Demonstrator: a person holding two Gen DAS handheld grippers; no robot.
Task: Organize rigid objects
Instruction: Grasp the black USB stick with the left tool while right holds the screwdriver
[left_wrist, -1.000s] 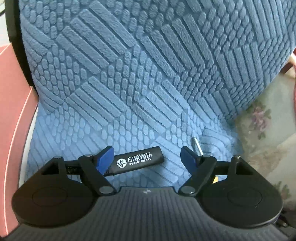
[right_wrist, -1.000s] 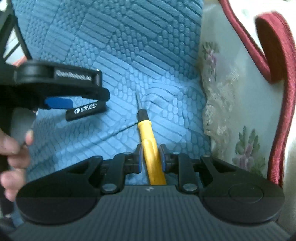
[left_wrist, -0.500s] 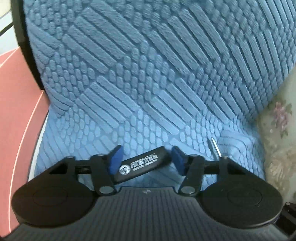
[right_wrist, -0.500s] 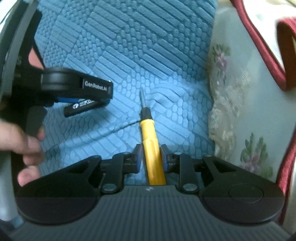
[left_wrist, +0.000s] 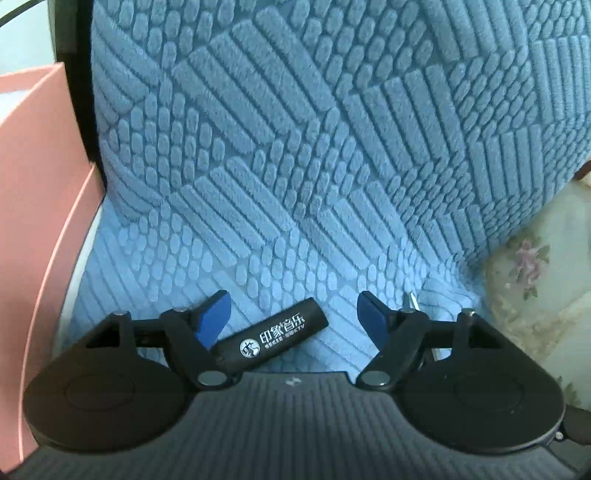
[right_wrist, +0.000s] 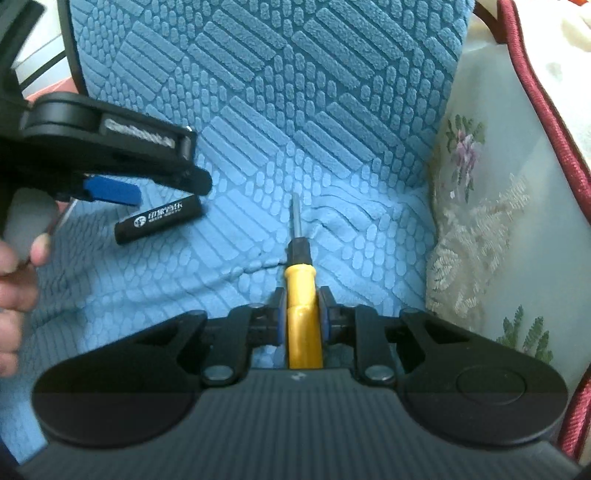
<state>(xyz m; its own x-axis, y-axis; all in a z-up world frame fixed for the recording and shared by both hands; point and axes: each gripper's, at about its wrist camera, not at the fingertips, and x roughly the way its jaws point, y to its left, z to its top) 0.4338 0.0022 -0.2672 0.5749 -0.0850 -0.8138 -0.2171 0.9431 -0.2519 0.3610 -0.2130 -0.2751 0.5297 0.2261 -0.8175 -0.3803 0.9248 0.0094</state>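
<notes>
A black bar-shaped lighter with white print (left_wrist: 273, 338) lies slanted on the blue textured cushion (left_wrist: 295, 166). My left gripper (left_wrist: 293, 317) is open around it, its left pad close to the lighter's near end. The lighter (right_wrist: 159, 219) and the left gripper (right_wrist: 110, 192) also show in the right wrist view. My right gripper (right_wrist: 301, 314) is shut on the yellow handle of a screwdriver (right_wrist: 301, 295), whose metal shaft points away over the cushion. The shaft tip (left_wrist: 412, 301) shows by my left gripper's right finger.
A pink box wall (left_wrist: 40, 221) stands to the left of the cushion. A floral sofa cover (right_wrist: 498, 240) with a dark red piped edge (right_wrist: 546, 110) lies to the right. A person's hand (right_wrist: 18, 273) holds the left gripper.
My left gripper closed partly around the lighter half a second ago, then opened wide again. The lighter now lies more slanted. My right gripper keeps hold of the screwdriver.
</notes>
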